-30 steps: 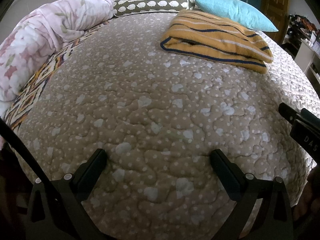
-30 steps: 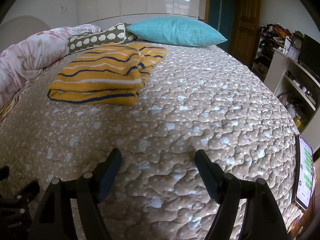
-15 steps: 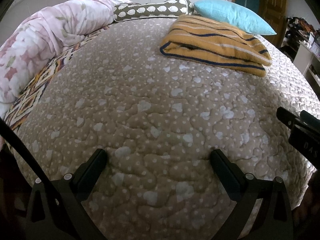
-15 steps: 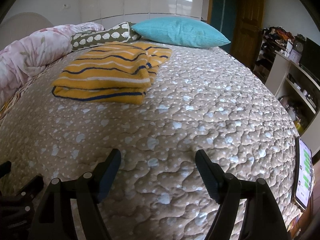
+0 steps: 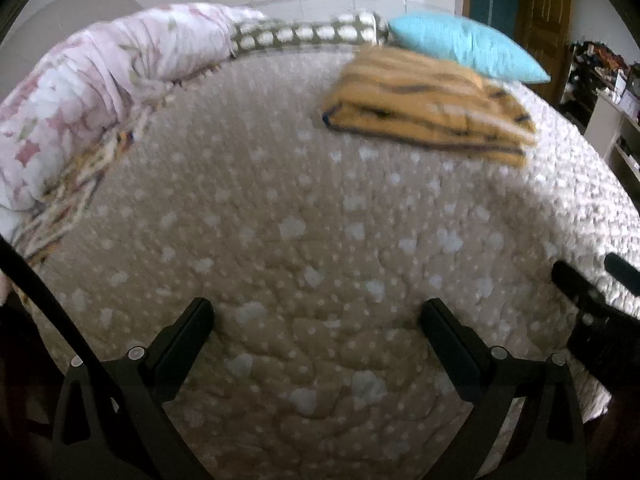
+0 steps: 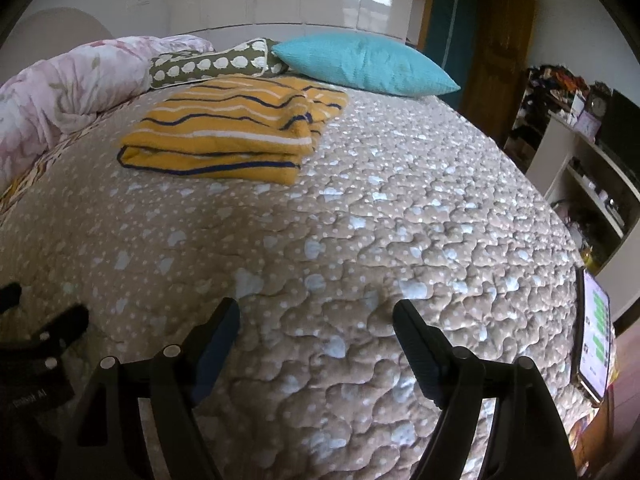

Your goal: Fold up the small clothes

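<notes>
A yellow garment with navy and white stripes point(image 6: 236, 128) lies folded on the far part of the bed, near the pillows; it also shows blurred in the left wrist view point(image 5: 428, 116). My left gripper point(image 5: 318, 312) is open and empty, low over the near part of the beige quilt point(image 5: 304, 216). My right gripper point(image 6: 316, 316) is open and empty, also over the near quilt point(image 6: 400, 208). Both are well short of the garment. The right gripper's body shows at the left wrist view's right edge point(image 5: 592, 308).
A turquoise pillow point(image 6: 364, 64) and an olive patterned bolster point(image 6: 208, 66) lie at the head of the bed. A rolled pink floral duvet point(image 6: 68, 88) lines the left side. A phone point(image 6: 596, 328) stands at the bed's right edge. Shelves and a wooden door are on the right.
Both views have tilted upward and pulled back a little, so the garment sits lower in the frames. The left wrist view is now motion-blurred. Both grippers stay open and empty.
</notes>
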Available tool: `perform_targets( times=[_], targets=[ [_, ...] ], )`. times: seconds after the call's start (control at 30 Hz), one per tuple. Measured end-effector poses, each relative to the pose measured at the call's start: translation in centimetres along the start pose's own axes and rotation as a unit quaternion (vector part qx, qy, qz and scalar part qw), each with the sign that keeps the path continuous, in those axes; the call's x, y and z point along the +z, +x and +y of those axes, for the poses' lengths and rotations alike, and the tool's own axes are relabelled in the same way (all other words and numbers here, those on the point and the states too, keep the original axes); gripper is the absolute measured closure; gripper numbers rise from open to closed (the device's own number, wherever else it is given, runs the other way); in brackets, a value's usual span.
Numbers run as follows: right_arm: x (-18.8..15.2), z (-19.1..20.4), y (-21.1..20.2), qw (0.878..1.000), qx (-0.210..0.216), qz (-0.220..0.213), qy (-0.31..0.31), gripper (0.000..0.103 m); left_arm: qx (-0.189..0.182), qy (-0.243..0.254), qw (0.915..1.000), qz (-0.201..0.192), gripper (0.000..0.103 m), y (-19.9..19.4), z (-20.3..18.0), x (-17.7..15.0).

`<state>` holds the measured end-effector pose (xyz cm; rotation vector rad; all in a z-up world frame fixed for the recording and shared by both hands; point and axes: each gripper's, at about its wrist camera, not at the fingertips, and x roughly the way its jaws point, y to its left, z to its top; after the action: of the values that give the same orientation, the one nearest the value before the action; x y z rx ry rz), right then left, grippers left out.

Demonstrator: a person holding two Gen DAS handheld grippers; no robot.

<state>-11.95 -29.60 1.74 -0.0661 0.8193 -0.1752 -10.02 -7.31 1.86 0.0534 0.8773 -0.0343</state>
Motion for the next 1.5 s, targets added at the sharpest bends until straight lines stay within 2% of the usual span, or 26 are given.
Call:
perform_targets(
  times=[0.13,0.23,0.37,0.57,0.77,1.0,1.5],
  targets=[
    [0.4,0.1,-0.2,1.000,0.005,-0.005,-0.003,0.020,0.001,0.013,0.9989,-0.044,0.000,-1.1,-0.1,1.5],
    [1.0,0.1,-0.1,1.000,0.010,-0.004,-0.002,0.020,-0.010,0.021,0.9993,-0.031,0.000,-0.2,0.0,2.8],
    [2.1,-0.6,0.2,1.000,0.013,-0.001,0.013,0.020,-0.030,0.006,0.9995,-0.009,0.000,1.1,0.5,4.6],
    [3.6,-1.0,0.8,1.000,0.004,0.004,0.020,0.019,-0.034,0.019,0.9991,-0.019,0.000,1.5,-0.4,6.3],
    [4.0,-1.1,1.3,1.000,-0.004,0.011,0.022,0.019,-0.024,0.038,0.9988,-0.022,0.000,1.6,-1.7,6.4],
    [3.8,-1.5,1.7,0.999,-0.004,0.016,0.028,0.019,0.011,0.063,0.9978,-0.018,0.000,1.9,-2.7,6.1],
    [3.8,-1.0,1.4,1.000,-0.002,0.014,0.025,0.019,0.006,0.072,0.9973,-0.014,0.000,1.6,-3.1,5.9]
  ],
)
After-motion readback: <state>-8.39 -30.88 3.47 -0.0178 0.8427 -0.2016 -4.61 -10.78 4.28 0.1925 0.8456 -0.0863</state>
